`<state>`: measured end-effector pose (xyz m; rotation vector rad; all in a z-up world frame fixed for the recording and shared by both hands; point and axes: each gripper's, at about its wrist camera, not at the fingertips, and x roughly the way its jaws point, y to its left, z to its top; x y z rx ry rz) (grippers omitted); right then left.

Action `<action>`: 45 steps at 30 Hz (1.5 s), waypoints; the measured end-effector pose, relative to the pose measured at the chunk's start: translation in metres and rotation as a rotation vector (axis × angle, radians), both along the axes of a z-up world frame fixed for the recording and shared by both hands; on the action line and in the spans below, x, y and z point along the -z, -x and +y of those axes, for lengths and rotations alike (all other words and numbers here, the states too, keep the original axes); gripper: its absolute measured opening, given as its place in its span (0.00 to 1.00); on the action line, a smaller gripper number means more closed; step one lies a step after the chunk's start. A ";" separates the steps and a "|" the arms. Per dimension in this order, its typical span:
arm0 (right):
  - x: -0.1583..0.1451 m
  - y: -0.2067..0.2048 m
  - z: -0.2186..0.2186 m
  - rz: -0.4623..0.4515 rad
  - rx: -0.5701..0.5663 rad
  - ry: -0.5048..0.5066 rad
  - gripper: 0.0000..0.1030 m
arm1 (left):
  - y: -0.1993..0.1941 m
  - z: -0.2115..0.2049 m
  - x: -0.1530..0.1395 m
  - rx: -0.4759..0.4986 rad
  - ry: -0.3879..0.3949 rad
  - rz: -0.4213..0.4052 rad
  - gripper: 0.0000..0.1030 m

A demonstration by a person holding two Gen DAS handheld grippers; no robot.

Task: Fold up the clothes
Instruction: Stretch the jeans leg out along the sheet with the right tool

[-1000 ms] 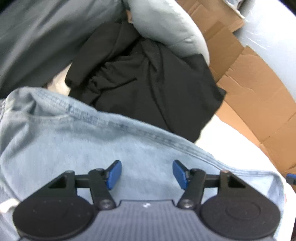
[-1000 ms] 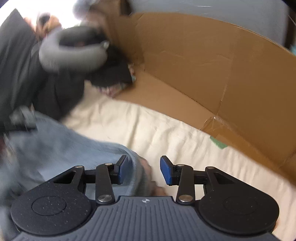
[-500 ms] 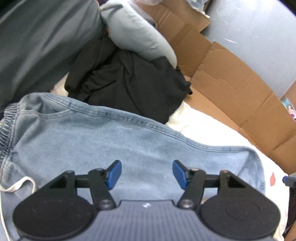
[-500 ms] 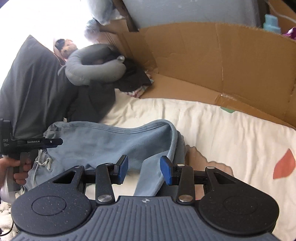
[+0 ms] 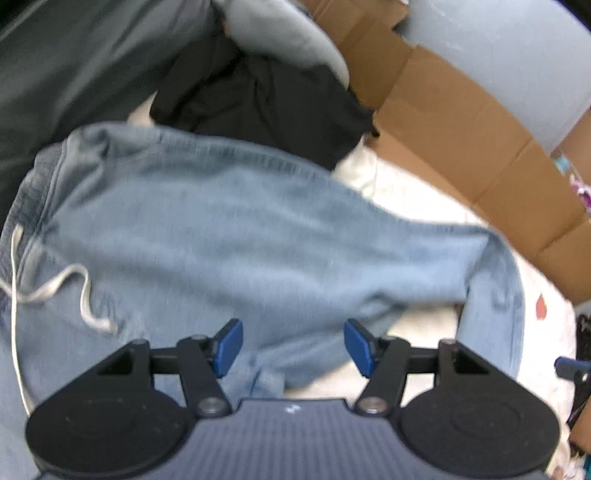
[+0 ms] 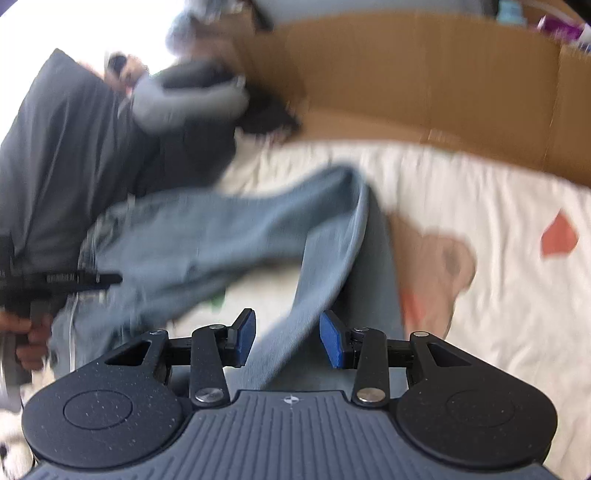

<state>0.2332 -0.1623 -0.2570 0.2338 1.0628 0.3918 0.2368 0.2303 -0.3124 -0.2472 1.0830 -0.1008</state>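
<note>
Light-blue denim drawstring trousers (image 5: pixel 236 236) lie partly doubled on cream patterned bedsheet (image 6: pixel 480 192), legs skewed; fold unfinished. Left gripper (image 5: pixel 293 345) and right gripper (image 6: pixel 288 338) gape, holding nothing.

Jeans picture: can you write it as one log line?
task: fold clothes | jeans: spread on sheet | left gripper: open | right gripper: open above trouser leg

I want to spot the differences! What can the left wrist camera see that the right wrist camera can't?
Only the left wrist view shows the white drawstring at the waistband. Only the right wrist view shows a hand holding the left gripper, and the red shape printed large on the white bedsheet. Both show the light blue denim jeans, brown cardboard and grey pillow.
</note>
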 end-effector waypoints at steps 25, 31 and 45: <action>0.071 0.035 0.052 0.068 -0.114 -0.152 0.20 | -0.002 -0.019 0.040 0.061 -0.045 0.066 0.62; 0.055 0.030 0.034 0.038 -0.143 -0.096 0.13 | 0.000 -0.029 0.045 0.153 -0.096 0.060 0.67; 0.026 0.003 -0.049 -0.022 -0.077 0.127 0.11 | -0.009 -0.037 0.043 0.200 -0.072 0.047 0.65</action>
